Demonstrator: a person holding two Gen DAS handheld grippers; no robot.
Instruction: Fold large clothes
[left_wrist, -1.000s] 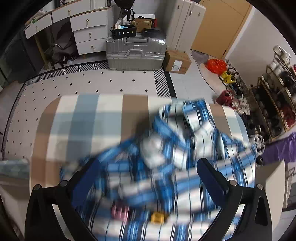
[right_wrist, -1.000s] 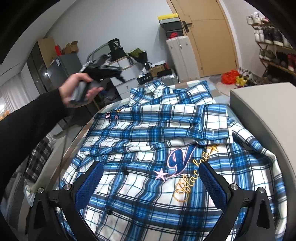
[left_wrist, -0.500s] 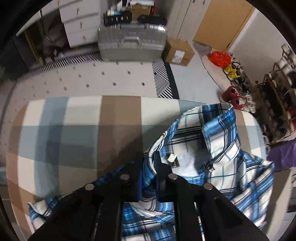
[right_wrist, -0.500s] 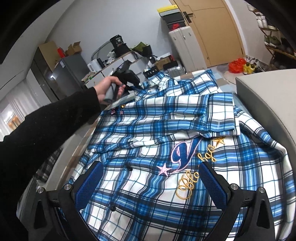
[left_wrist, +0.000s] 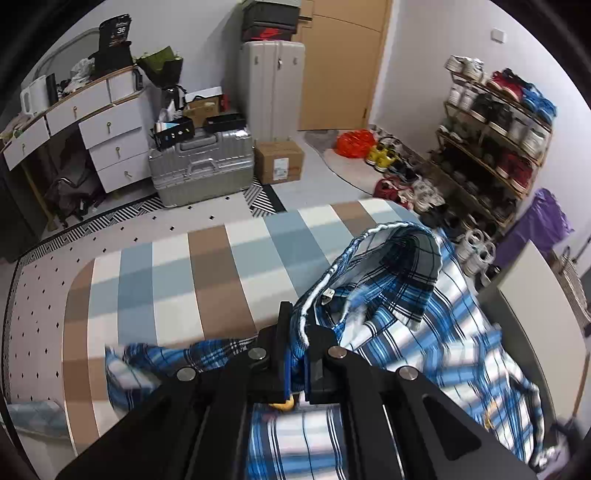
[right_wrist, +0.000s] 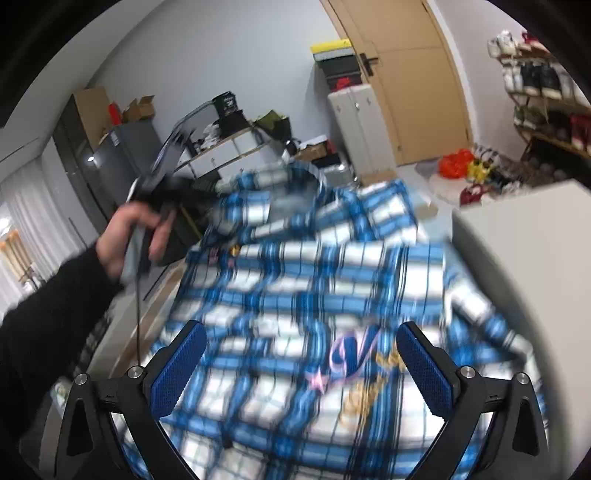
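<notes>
A blue and white plaid shirt lies on a striped table cover. My left gripper is shut on the shirt's edge near the collar and holds that part lifted off the table. In the right wrist view the shirt is blurred, with an embroidered V logo on its front. My right gripper is open and empty above the shirt's lower front. The left hand and its gripper show at the far left there, raising the collar end.
A grey box or cushion borders the shirt on the right. Past the table stand a silver suitcase, a cardboard box, drawers and a shoe rack.
My left gripper closed on the shirt near the collar and has lifted it up. The right gripper stayed open over the shirt front, and the shirt now moves under it.
</notes>
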